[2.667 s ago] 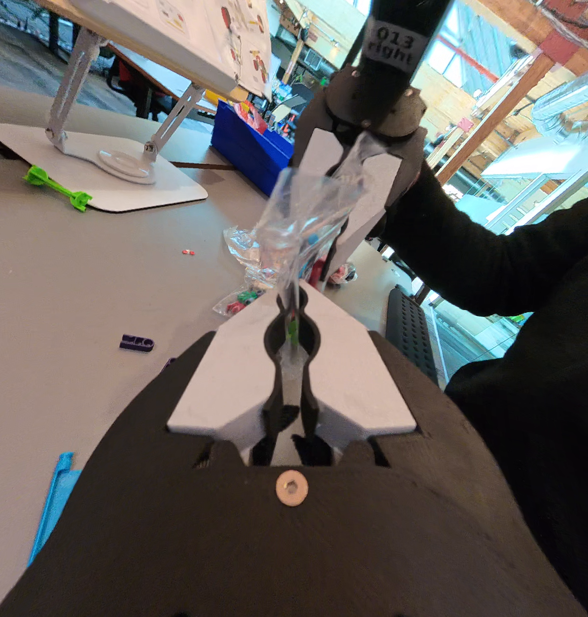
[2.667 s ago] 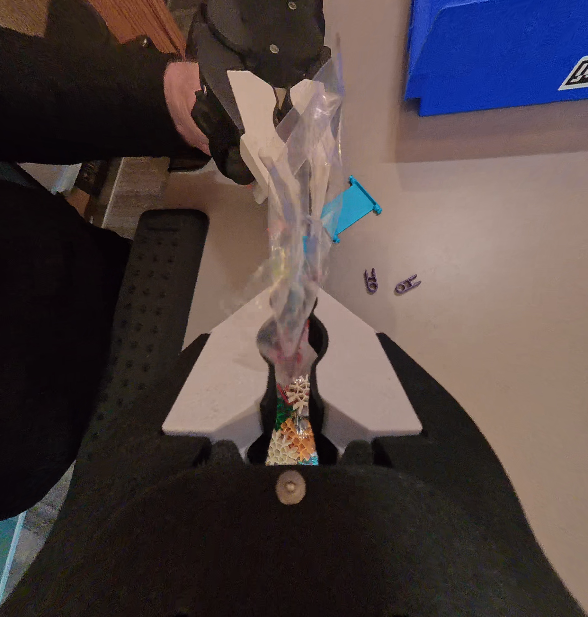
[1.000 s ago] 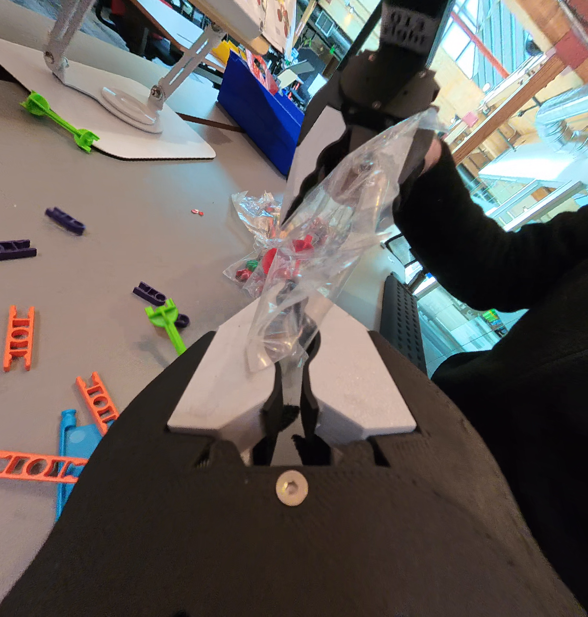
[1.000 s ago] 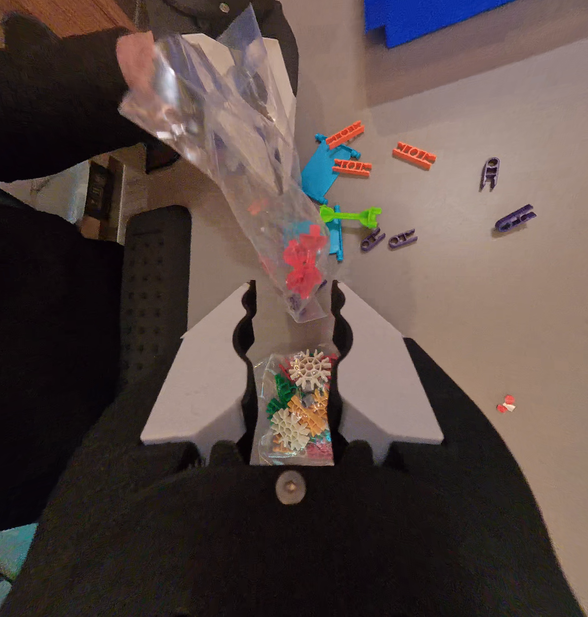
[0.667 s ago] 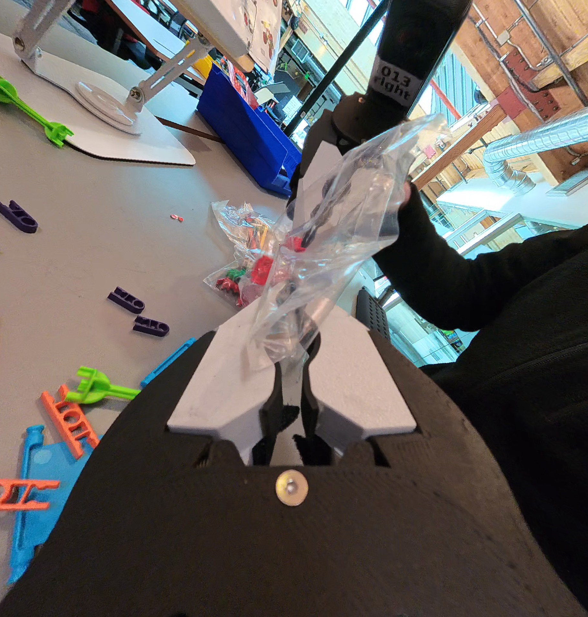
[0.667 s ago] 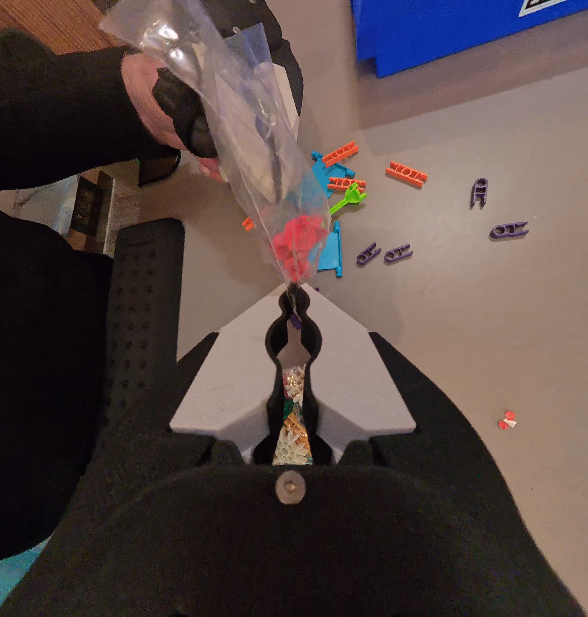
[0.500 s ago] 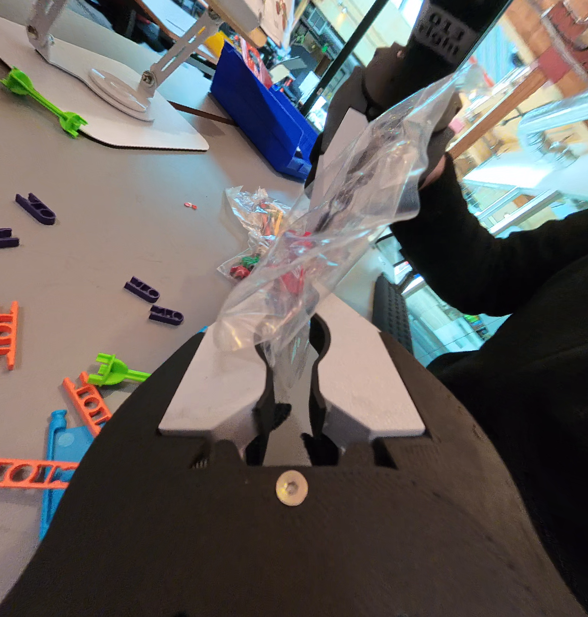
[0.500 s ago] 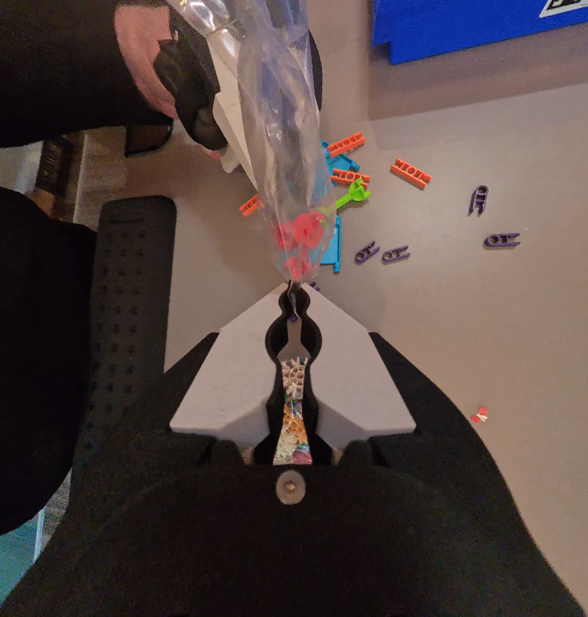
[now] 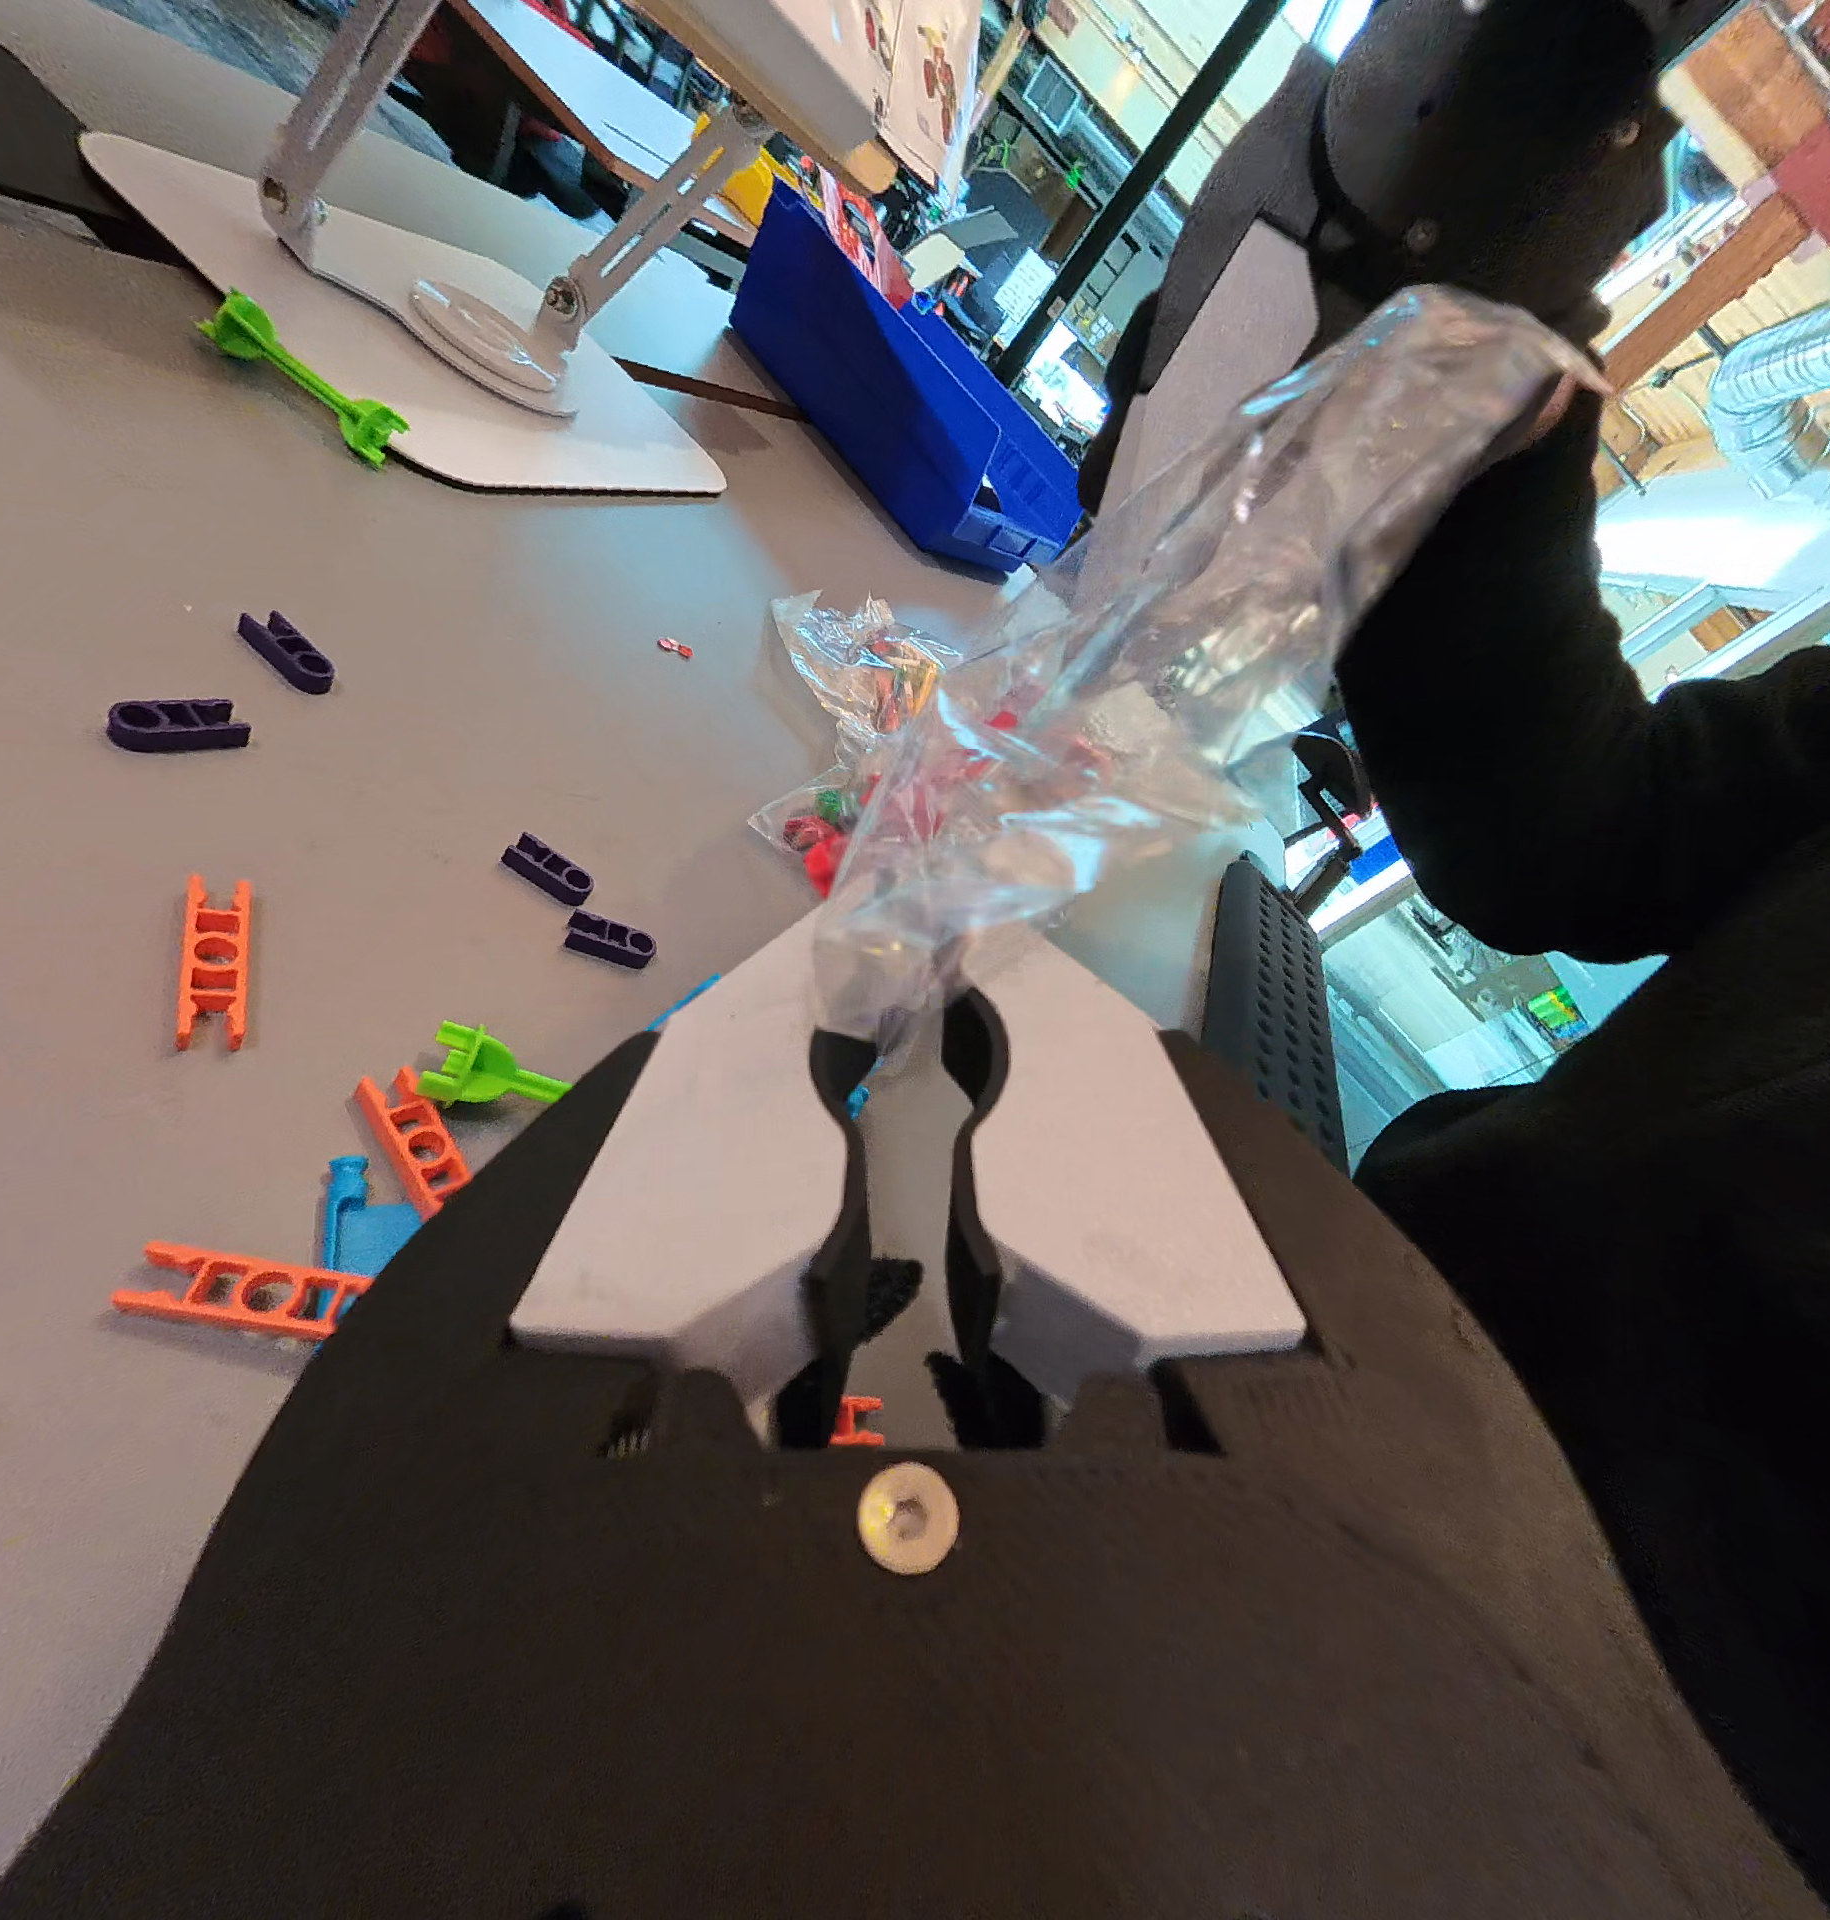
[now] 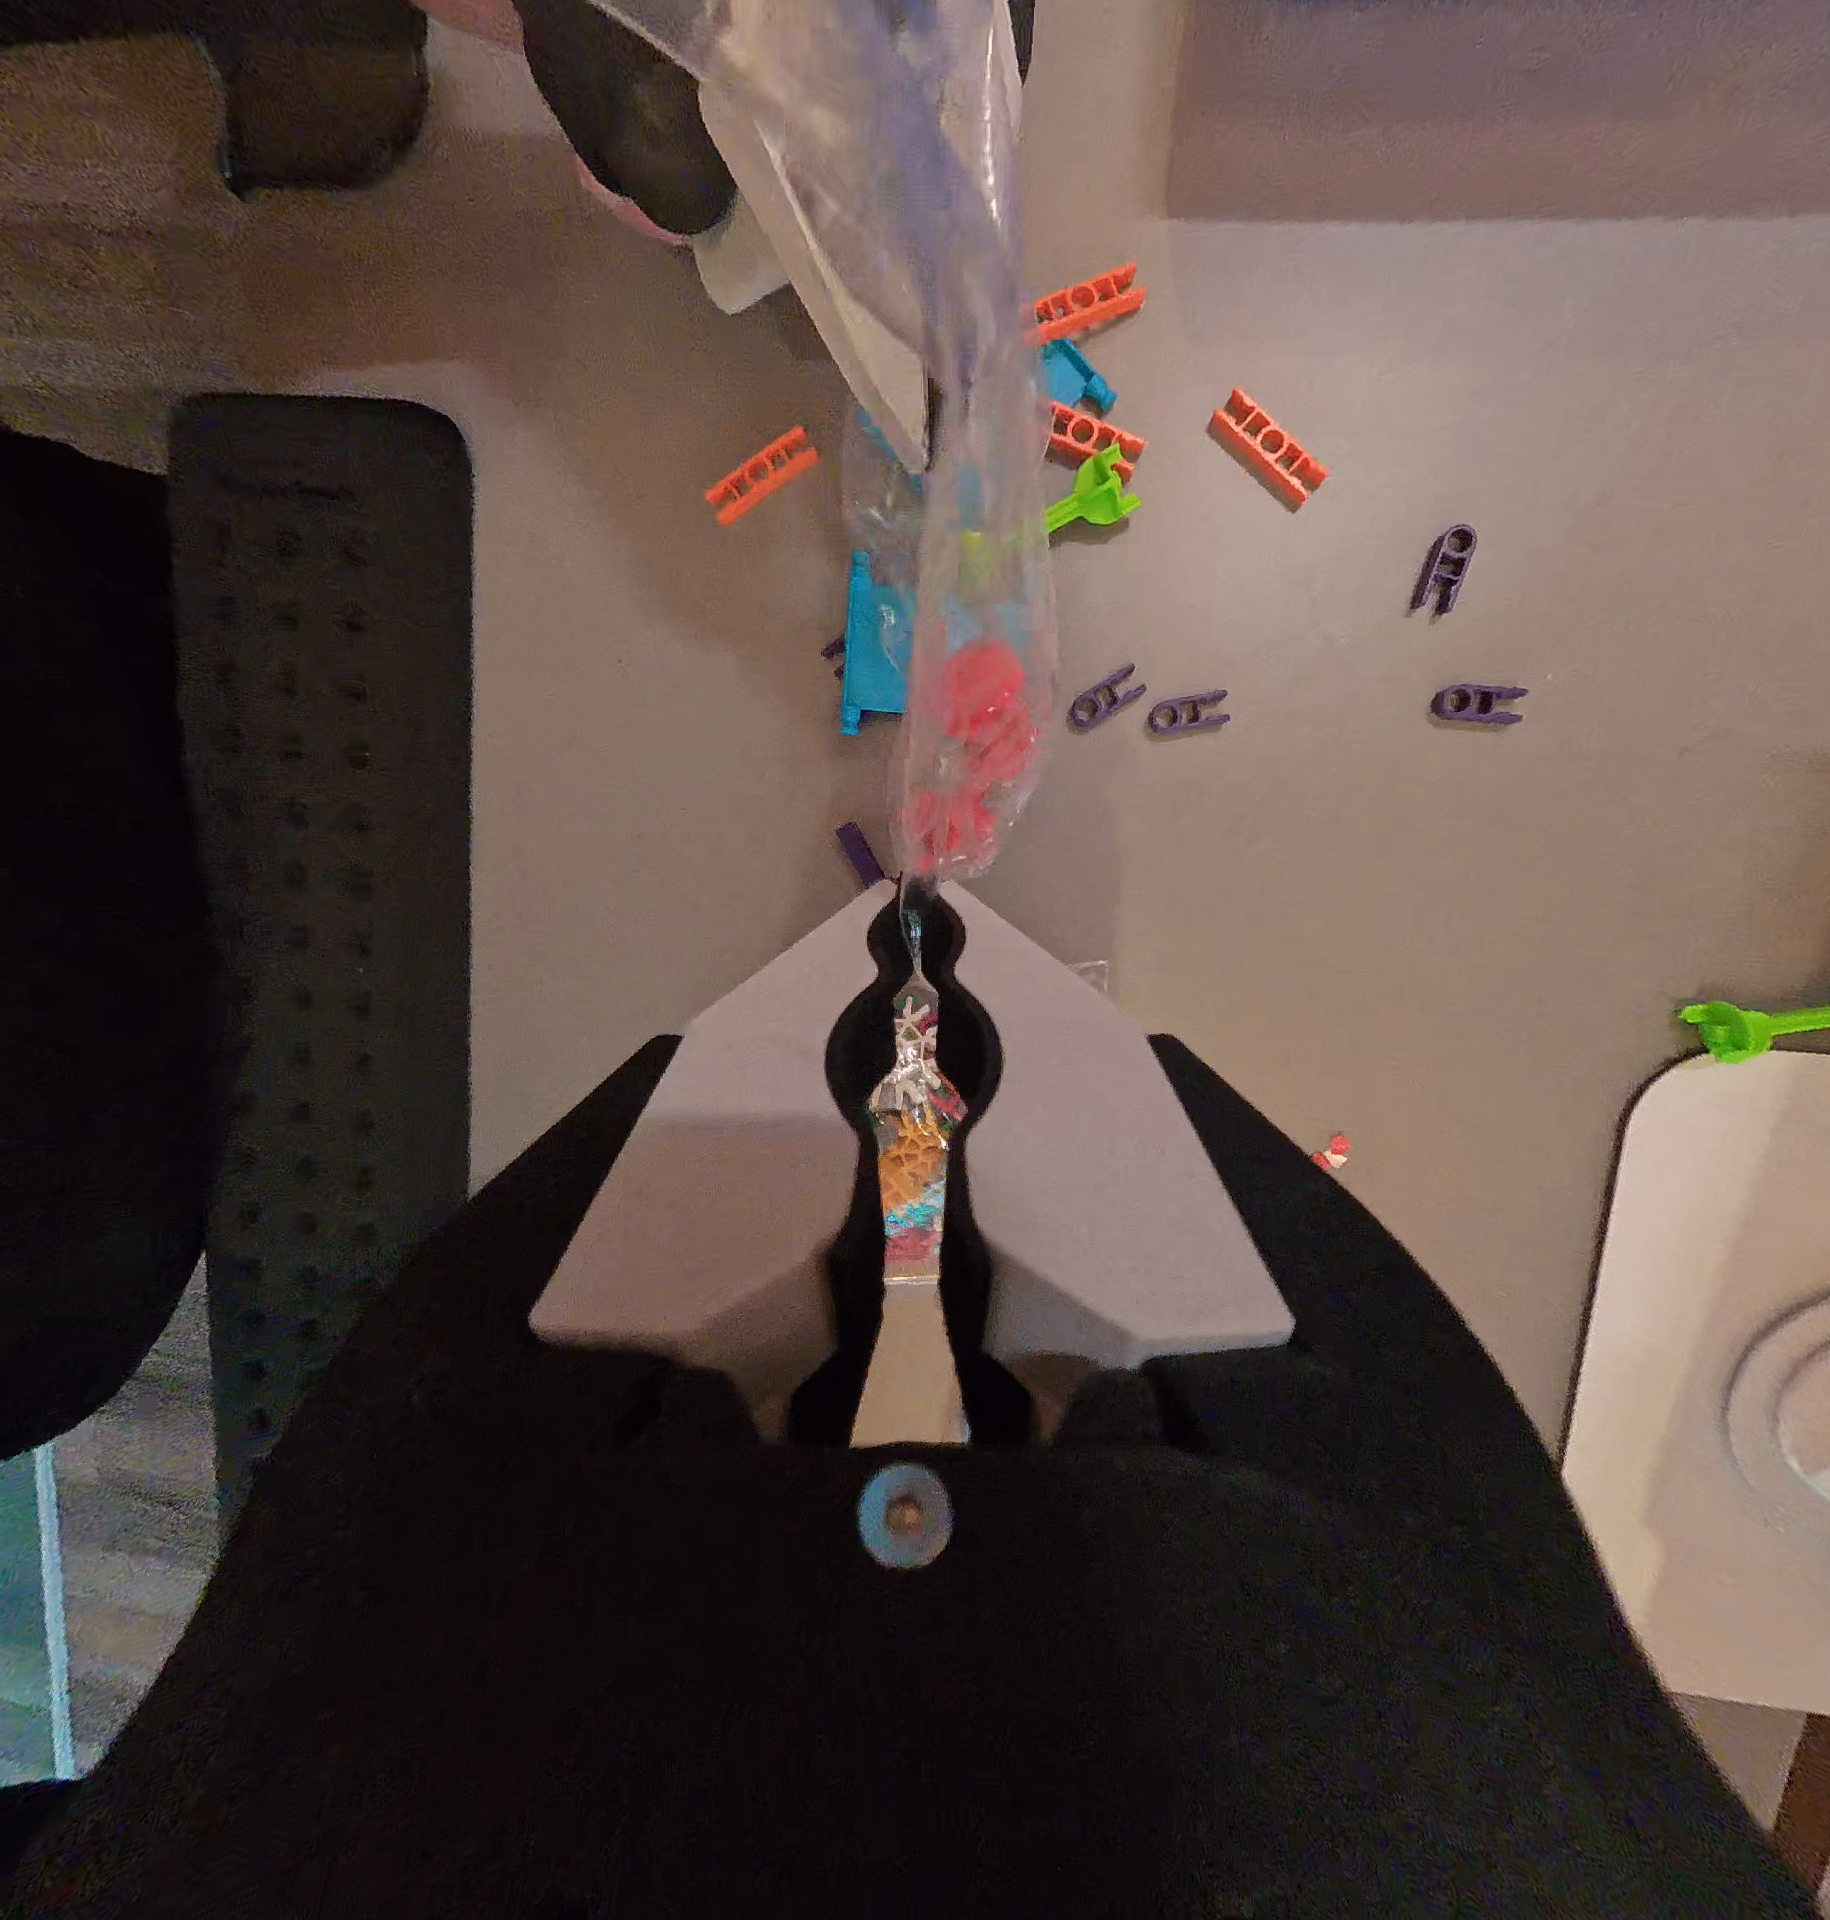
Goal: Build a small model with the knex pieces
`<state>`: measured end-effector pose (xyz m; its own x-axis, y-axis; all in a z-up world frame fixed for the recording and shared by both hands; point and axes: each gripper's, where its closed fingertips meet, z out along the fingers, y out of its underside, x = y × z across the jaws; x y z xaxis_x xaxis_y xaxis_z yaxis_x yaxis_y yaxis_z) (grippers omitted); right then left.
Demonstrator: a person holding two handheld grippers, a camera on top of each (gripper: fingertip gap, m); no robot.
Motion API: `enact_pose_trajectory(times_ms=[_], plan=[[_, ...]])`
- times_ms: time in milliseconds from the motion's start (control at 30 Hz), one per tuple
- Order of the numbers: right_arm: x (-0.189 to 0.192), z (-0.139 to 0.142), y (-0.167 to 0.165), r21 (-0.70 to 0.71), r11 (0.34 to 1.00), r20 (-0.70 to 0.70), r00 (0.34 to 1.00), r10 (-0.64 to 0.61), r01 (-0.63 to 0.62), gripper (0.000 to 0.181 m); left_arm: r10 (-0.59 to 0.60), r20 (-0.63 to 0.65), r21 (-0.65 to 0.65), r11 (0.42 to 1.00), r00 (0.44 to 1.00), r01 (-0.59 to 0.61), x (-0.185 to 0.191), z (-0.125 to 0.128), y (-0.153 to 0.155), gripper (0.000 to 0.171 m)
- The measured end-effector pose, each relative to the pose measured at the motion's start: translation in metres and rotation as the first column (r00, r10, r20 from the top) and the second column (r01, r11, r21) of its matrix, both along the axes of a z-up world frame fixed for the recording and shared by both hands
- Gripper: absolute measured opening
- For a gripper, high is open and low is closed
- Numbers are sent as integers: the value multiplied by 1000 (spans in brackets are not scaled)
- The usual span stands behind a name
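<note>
Plastic film is all you've got hold of: the clear bag (image 10: 952, 623) is strung between your two tools. Your right gripper (image 10: 913, 904) is clamped tight on one thin corner. Your left gripper (image 9: 906, 997) has its jaws parted, with the other end bunched at the tips; whether any film is actually caught there, I can't quite tell.

That's the weak spot. With so little film in the right pinch, the corner could slide out or tear, and the bag would drop. The red pieces (image 10: 978, 727) inside would then spill and could roll off the near edge of the table (image 9: 423, 644).

Below you it's crowded:
- Orange ladder pieces (image 9: 213, 961), purple clips (image 9: 578, 868) and a blue panel (image 10: 875, 655) lie loose.
- A second bag (image 9: 869, 686) of parts sits just beyond.
- Far off are the blue bin (image 9: 890, 384) and the white stand base (image 9: 537, 436), with a green rod (image 9: 298, 374) against it.
</note>
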<state>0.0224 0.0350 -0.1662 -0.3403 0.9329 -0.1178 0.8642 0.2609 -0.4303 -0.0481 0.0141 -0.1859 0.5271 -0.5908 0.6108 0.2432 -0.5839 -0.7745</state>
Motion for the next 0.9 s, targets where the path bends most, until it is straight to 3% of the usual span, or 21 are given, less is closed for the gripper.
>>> enact_pose_trajectory(times_ms=[267, 433, 700, 800, 900], plan=[[3, -6, 0, -55, 998, 39, 999, 1, 1, 0, -7, -20, -13, 1000, 1000, 7, 2, -9, -4, 0], [7, 7, 1, -96, 995, -28, 999, -36, 33, 0, -28, 5, 6, 1000, 1000, 28, 6, 5, -3, 0], [26, 29, 4, -305, 943, -180, 964, -194, 133, 0, -105, 80, -48, 993, 991, 109, 27, 30, 3, 0], [31, 37, 14, -325, 924, -251, 924, -287, 199, 35, -146, 82, -51, 987, 986, 150, 38, 37, 4, 0], [31, 39, 11, -328, 919, -307, 895, -323, 219, 50, -206, 43, -52, 977, 978, 208, 57, 38, 2, 0]])
